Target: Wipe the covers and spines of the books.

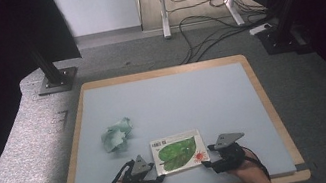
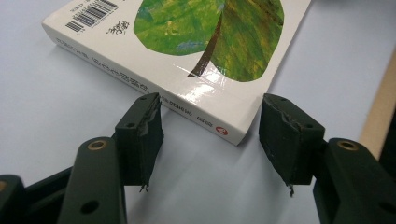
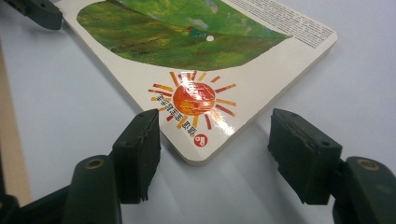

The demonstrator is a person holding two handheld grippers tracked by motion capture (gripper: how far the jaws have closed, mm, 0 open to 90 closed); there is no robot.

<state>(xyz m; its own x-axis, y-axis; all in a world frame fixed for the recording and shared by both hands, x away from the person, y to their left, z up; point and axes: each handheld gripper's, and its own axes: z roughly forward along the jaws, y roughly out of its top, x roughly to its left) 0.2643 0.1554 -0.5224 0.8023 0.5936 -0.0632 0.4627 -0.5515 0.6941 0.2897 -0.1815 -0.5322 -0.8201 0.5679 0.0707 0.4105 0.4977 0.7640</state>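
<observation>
Book [image 1: 179, 152] is lying flat, cover up, near the front edge of the grey table mat [image 1: 173, 105]; nothing on the table is acting as a container, and the book is sitting closed with nothing resting on it; crumpled pale green cloth [image 1: 116, 134] is lying apart from it, up and to the left.

Left gripper [image 1: 151, 176] is sitting at the book's near left corner; jaws are standing partway apart, straddling that corner without pressing on it; right gripper [image 1: 210, 163] is sitting at the near right corner, jaws likewise partway apart, corner between them, pads not touching.

High view is giving the overall layout: both hands coming in from the bottom edge, wooden table rim [image 1: 257, 86], floor cables [image 1: 201, 29] beyond the table.

Left gripper view [image 2: 210, 126] is showing what the high view is blurring: the book's spine [image 2: 154, 88] with printed lettering, a barcode [image 2: 91, 13] on the cover, the green leaf [image 2: 210, 32] artwork.

Right gripper view [image 3: 212, 135] is showing the red-orange sun [image 3: 193, 99] printed beside the rounded corner, small text along the far edge, and the other gripper's jaw tip [image 3: 37, 11] poking in at the upper left.
</observation>
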